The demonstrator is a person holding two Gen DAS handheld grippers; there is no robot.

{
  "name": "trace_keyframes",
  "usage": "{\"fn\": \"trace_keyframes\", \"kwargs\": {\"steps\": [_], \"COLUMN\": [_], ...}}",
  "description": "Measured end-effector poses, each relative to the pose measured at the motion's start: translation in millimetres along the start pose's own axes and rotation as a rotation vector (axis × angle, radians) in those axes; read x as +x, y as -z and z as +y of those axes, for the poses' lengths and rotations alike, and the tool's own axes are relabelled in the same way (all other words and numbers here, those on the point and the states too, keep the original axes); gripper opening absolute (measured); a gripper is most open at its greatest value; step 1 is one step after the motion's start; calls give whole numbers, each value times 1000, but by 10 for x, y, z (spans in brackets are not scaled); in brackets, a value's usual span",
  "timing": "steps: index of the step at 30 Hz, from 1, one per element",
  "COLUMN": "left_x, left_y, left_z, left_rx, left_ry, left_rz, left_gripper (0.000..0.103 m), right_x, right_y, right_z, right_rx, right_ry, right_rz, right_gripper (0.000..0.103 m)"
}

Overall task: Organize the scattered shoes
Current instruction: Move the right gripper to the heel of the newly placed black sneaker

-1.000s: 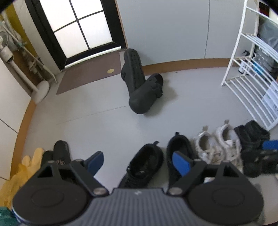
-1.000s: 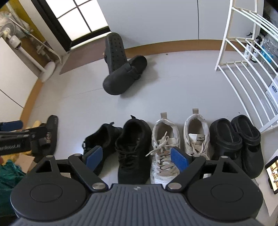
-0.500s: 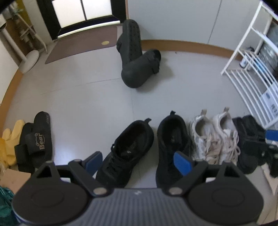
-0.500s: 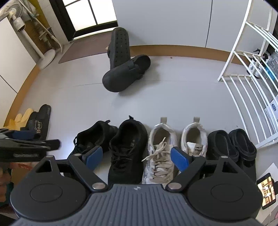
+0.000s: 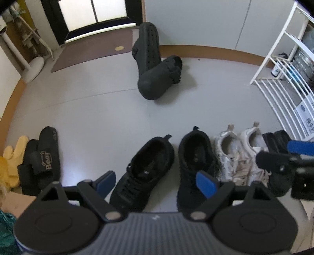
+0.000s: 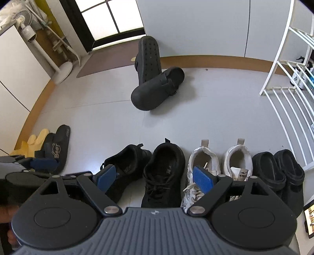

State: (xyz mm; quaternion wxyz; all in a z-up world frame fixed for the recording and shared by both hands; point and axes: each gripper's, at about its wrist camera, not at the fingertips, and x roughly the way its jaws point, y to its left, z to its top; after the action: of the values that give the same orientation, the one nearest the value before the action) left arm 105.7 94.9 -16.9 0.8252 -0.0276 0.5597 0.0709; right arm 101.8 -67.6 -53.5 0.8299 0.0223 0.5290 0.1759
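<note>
Bright daylight from the window (image 5: pixel 94 14), soft shadows, fisheye-bent edges

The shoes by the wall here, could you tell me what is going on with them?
A person holds both grippers over the shoe row. The left gripper and right gripper are open and empty. Black sneakers, white sneakers and black clogs are lined up. Two dark clogs lie tumbled mid-floor, and the slides sit apart.
</note>
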Motion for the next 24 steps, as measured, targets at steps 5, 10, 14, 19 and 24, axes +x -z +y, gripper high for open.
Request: {"fn": "trace_keyframes", "kwargs": {"steps": [5,10,14,19,24], "left_x": [76,126,135,202,249], "left_y": [8,7,-32,-94,-184], "left_z": [60,111,124,122,149], "left_rx": [-6,-4,14,15,-1], "left_ry": [13,6,-11,-39,-51], "left_rz": [27,43,37,48,55], "left_gripper": [91,91,91,89,89], "right_x": [131,216,245,498,738], "right_y": [63,170,262,429,519], "right_z": [-52,-98,-83,104,135], "right_rx": [52,90,105,19,32], "right_ry": [-11,-4,1,-47,-84], "right_rz": [19,-38,-108,-117,-103], "right_gripper": [89,89,89,89,89]}}
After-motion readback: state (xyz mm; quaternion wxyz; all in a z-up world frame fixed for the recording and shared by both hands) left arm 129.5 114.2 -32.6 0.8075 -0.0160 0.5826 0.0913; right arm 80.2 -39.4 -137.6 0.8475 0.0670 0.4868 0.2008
